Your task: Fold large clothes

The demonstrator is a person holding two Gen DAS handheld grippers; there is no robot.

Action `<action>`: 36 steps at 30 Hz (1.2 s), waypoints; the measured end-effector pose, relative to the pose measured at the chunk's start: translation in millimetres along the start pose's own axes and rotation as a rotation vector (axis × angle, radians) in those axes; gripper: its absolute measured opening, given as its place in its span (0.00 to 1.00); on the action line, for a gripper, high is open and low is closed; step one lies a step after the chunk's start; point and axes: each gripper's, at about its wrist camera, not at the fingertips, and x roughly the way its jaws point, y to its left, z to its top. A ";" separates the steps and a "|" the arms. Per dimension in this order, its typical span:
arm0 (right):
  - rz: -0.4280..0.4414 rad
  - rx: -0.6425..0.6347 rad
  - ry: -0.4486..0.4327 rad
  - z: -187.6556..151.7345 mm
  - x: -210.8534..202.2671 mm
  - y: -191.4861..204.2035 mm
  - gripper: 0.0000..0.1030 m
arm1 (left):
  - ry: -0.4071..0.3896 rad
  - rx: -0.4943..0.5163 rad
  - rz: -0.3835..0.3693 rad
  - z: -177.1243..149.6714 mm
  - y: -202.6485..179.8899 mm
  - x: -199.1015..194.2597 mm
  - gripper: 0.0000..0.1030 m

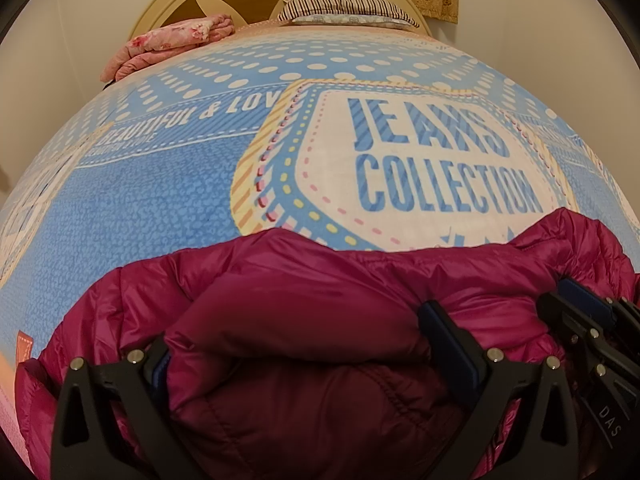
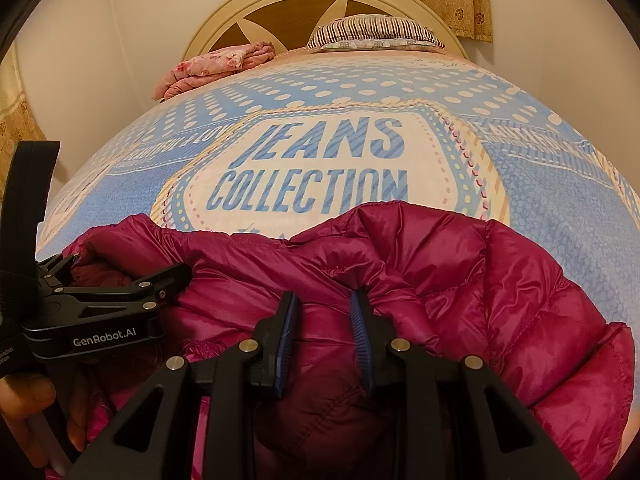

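Magenta puffer jacket (image 1: pixel 304 280) lies bunched crosswise on the bed (image 1: pixel 160 200). Left gripper (image 1: pixel 298 344) fingers wide around a fold; right gripper (image 2: pixel 325 332) pinches fabric.

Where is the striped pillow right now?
The striped pillow lies at the far end of the bed against the headboard, right of centre in both views. The folded pink blanket sits to its left.
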 end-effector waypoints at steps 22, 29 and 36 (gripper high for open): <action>-0.005 -0.003 0.001 0.0 0.1 0.6 0.28 | 0.002 0.002 0.002 0.7 0.4 0.1 1.00; -0.012 -0.047 0.019 5.5 -4.6 6.0 0.35 | 0.008 0.004 0.002 1.2 0.3 -0.6 1.00; -0.013 -0.070 -0.091 -4.1 -93.9 -4.0 0.71 | -0.136 0.016 -0.056 6.1 25.0 -77.0 1.00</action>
